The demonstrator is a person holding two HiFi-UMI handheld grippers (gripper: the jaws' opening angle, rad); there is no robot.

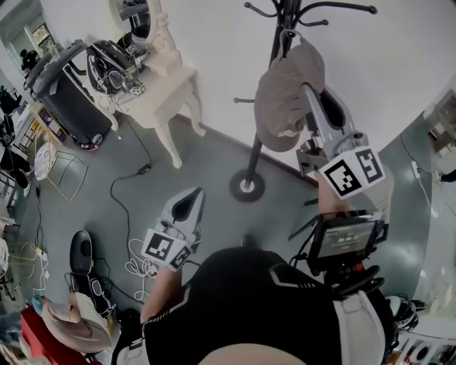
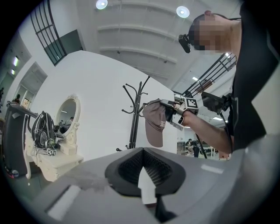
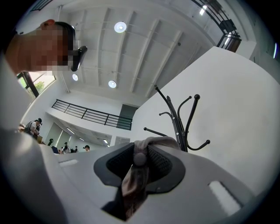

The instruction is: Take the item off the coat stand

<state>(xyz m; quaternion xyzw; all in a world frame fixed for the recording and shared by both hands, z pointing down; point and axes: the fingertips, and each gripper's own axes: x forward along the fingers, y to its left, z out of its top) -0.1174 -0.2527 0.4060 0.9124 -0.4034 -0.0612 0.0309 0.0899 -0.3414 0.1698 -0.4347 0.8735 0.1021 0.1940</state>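
Note:
A grey-brown baseball cap [image 1: 288,96] hangs beside the black coat stand [image 1: 263,121], close to its upper hooks. I cannot tell if it still touches a hook. My right gripper [image 1: 307,89] is raised and shut on the cap. In the right gripper view the cap's fabric [image 3: 139,173] is pinched between the pads of that gripper [image 3: 140,157], with the coat stand [image 3: 177,124] beyond. The left gripper view shows the cap [image 2: 154,122] right of the coat stand's pole [image 2: 134,118]. My left gripper [image 1: 191,201] is held low, shut and empty; the left gripper [image 2: 141,151] points at the stand.
A white dressing table [image 1: 171,96] with an oval mirror [image 1: 139,18] stands at the left, a black backpack [image 1: 107,60] on it. Cables [image 1: 121,196] lie across the grey floor. A brimmed hat [image 1: 71,324] lies at the lower left. A white wall is behind the stand.

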